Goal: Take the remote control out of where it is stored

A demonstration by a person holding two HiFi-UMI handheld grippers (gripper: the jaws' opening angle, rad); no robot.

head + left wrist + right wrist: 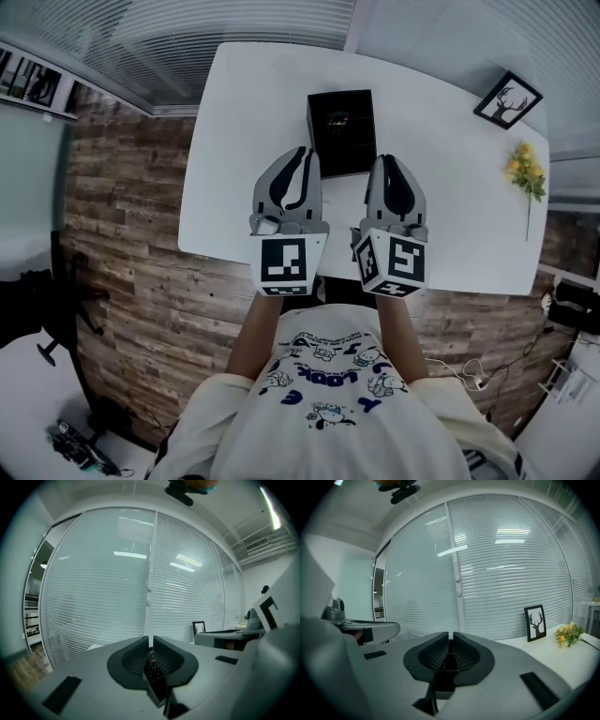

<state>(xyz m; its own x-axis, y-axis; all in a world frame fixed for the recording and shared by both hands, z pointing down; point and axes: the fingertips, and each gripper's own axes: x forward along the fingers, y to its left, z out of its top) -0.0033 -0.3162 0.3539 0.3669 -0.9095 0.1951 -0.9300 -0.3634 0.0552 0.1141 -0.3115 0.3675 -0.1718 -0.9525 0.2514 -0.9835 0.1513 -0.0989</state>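
Remote control point(337, 120) lies (buttons up) in black box point(367, 161).

Smooth matt table point(253, 112), glossy black box point(342, 131).

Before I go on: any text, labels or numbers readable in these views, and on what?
"LOOK": upside down on the person's white T-shirt; other letters around it too blurred.
Marker cubes: square patterns only, no words.
Black box: anything printed inside is too small to read.
Framed picture: antlered deer drawing, no text.
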